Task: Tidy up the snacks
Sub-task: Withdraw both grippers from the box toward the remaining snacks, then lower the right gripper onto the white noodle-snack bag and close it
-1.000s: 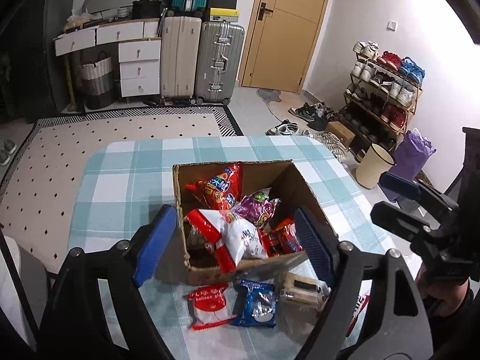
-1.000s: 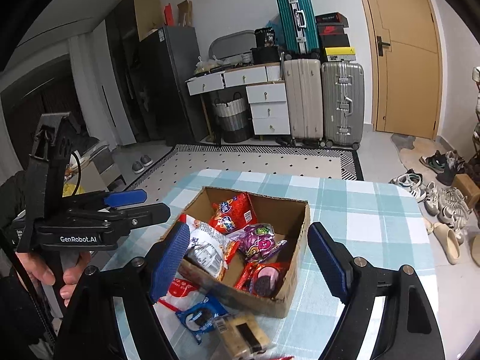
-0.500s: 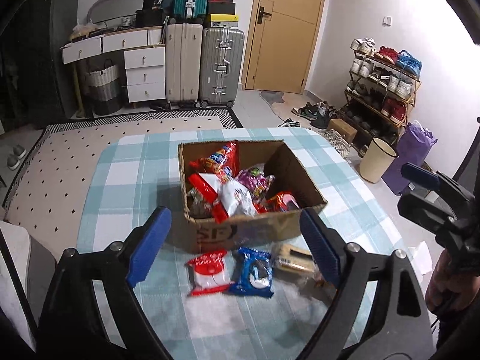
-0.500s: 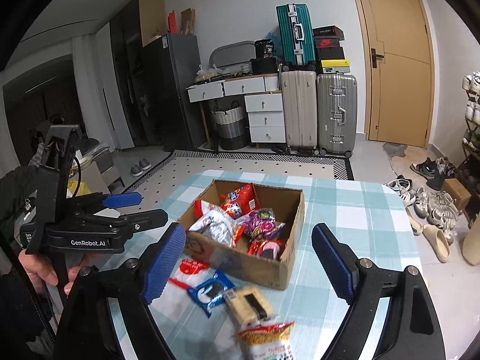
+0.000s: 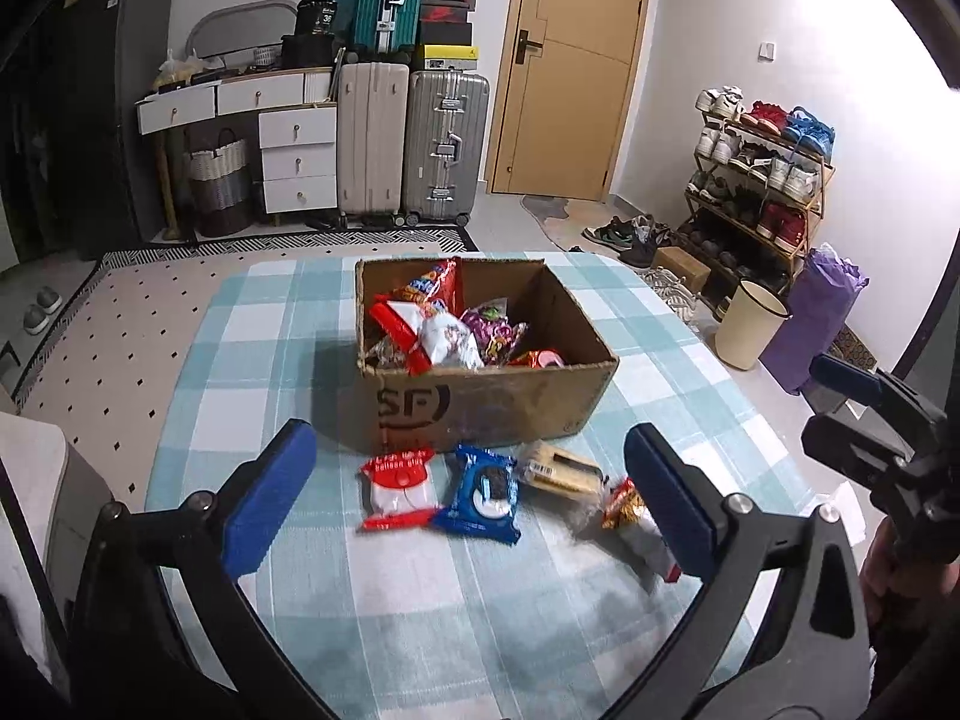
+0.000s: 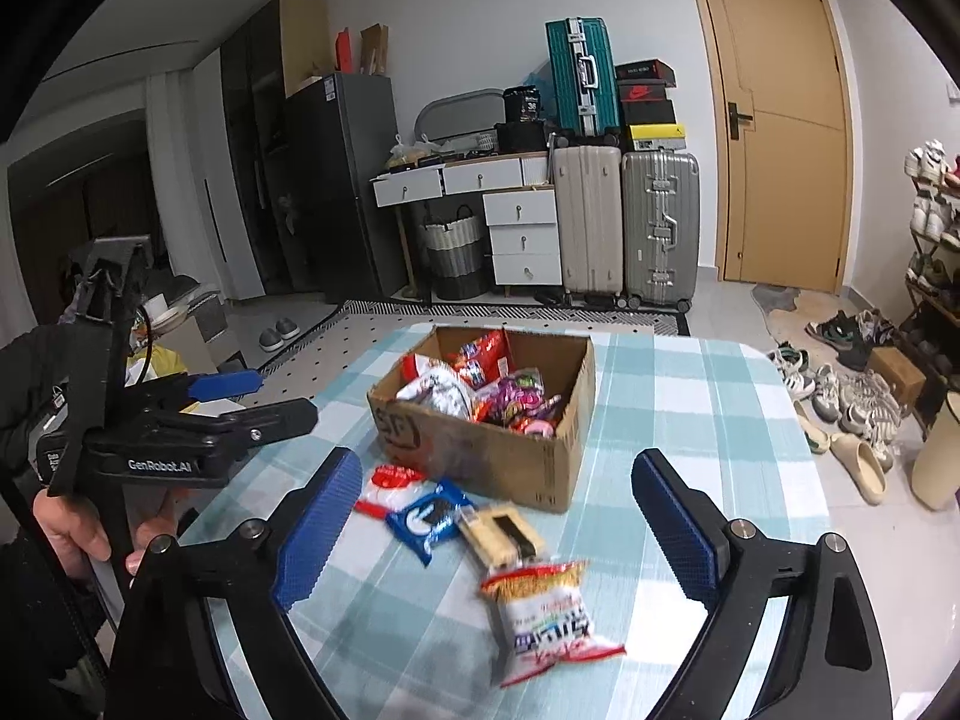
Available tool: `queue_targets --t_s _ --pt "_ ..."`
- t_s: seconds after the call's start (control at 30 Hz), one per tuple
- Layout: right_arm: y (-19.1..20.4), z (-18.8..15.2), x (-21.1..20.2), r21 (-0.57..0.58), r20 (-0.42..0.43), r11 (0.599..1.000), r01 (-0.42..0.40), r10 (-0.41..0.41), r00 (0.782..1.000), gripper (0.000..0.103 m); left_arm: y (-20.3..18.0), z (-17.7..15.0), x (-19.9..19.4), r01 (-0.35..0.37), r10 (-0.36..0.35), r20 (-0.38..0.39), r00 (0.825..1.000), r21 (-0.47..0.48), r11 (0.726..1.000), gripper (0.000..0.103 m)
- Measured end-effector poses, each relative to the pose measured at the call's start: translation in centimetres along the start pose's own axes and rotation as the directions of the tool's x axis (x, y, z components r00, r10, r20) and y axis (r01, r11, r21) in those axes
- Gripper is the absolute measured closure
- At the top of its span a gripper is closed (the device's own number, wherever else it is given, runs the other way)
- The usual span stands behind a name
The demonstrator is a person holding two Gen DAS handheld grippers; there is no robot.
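An open cardboard box (image 5: 480, 402) full of snack packets stands mid-table. In front of it lie a red-and-white packet (image 5: 399, 489), a blue cookie packet (image 5: 483, 492), a tan bar packet (image 5: 561, 471) and a red-topped noodle packet (image 5: 636, 525). The right wrist view shows the same box (image 6: 480, 456), blue packet (image 6: 429, 519), tan packet (image 6: 501, 534) and noodle packet (image 6: 543, 612). My left gripper (image 5: 468, 438) hovers short of the packets, jaws opening, nothing gripped. My right gripper (image 6: 497, 462) does likewise, jaws opening and empty. Each gripper shows at the other view's edge.
The table wears a teal checked cloth (image 5: 270, 360); its right edge drops to the floor by a cream bin (image 5: 747, 324) and a shoe rack (image 5: 762, 180). Suitcases (image 5: 414, 144), white drawers (image 5: 297, 156) and a wooden door (image 5: 576, 66) line the far wall.
Both grippers have drawn back from the box, which now looks smaller and farther. The loose packets in front of it have come fully into view. Both pairs of jaws stand wider.
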State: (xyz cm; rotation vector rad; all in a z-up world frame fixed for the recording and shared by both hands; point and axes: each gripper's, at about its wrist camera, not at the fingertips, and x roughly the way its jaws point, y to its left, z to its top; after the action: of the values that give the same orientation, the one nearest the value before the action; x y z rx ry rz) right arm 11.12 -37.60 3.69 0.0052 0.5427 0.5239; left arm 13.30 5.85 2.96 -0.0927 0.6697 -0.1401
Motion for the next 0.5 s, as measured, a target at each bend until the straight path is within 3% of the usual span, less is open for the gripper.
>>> queue_targets --t_s 0.4,0.5 --pt "-0.7 -4.7 -0.2 0.074 -0.036 0.997 0.002 0.001 0.999 0.006 1.6 -4.1 -0.5 -0.041 0.041 0.013 0.999 -0.062 0.997 0.001" --pt "-0.9 -6.1 0.4 0.091 -0.054 0.996 -0.004 0.008 0.999 0.006 2.4 -5.1 -0.2 -0.093 0.095 0.018 0.995 -0.102 0.99 0.001"
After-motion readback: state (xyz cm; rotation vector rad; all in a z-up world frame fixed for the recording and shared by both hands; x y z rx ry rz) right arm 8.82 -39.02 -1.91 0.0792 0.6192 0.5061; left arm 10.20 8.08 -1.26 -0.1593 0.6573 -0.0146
